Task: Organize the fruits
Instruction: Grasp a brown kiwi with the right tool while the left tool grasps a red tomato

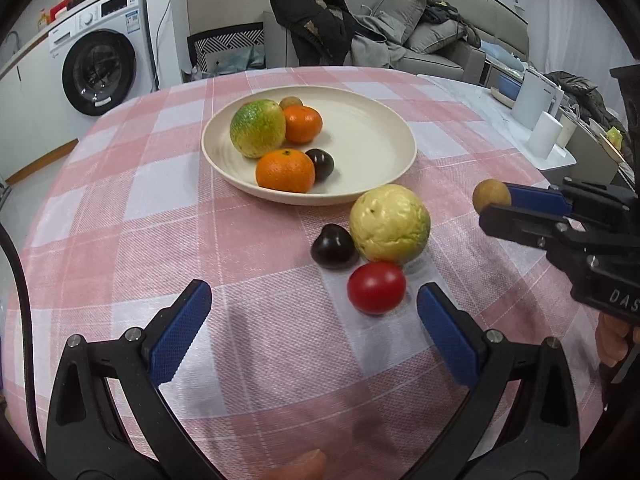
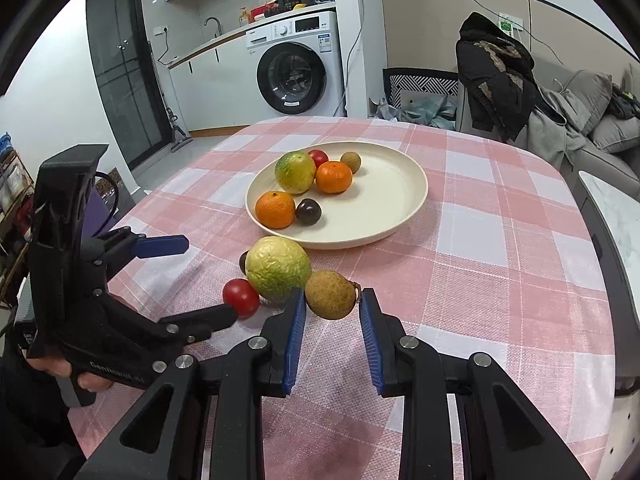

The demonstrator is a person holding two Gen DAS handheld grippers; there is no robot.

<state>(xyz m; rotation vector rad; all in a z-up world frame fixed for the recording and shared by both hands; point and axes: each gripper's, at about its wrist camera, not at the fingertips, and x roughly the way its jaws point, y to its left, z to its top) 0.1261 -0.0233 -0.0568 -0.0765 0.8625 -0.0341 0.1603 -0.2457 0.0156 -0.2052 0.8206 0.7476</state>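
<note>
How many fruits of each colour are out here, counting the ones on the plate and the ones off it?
Orange: 2
Red: 2
Dark purple: 2
Green-yellow, large: 2
Brown, small: 2
Total: 10

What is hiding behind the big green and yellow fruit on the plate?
From the right view, a red tomato peeks out behind the green and yellow fruit on the plate. The fruit covers its lower left part, and the left view hides it completely.

Both wrist cams close, angled down, shared plate [image 1: 308, 196], roughly opposite sides.
</note>
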